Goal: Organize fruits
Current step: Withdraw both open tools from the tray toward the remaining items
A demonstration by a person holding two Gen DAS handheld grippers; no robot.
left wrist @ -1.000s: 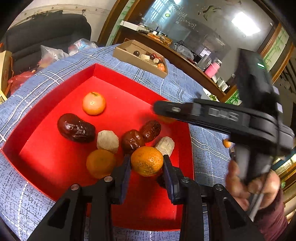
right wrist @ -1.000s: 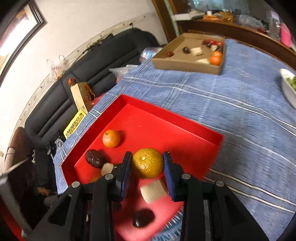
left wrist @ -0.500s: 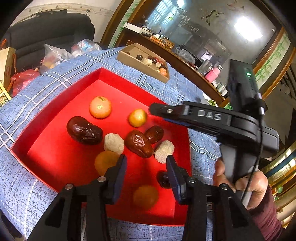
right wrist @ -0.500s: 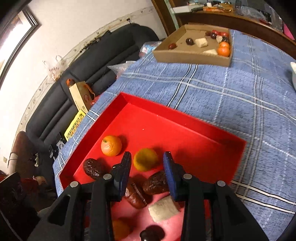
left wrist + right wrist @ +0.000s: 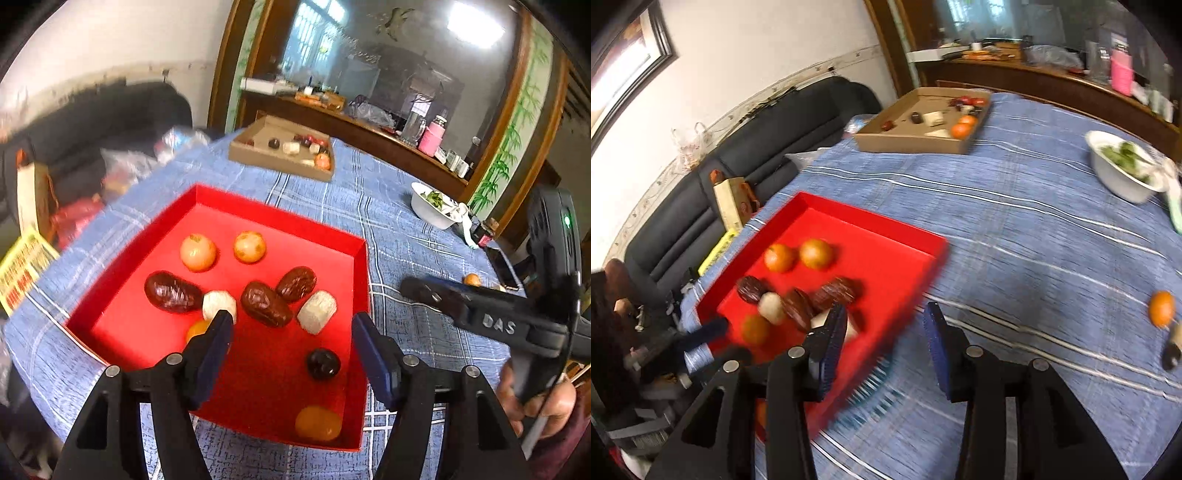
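Both your grippers are empty now. Your left gripper [image 5: 291, 332] has just been opening and hangs wide over the red tray [image 5: 364, 266], with nothing between its jaws. Your right gripper [image 5: 884, 339] has also just been opening; its jaws are apart over the blue tablecloth [image 5: 1015, 221], just past the tray's edge.

The next fruit looks like the loose orange [image 5: 1161, 308] out on the cloth. It lies well off to the right of your right jaws, so I think your right hand is nearer.

The right view shows that orange clearly. The left view shows the small orange [image 5: 317, 422] in the tray's near corner.
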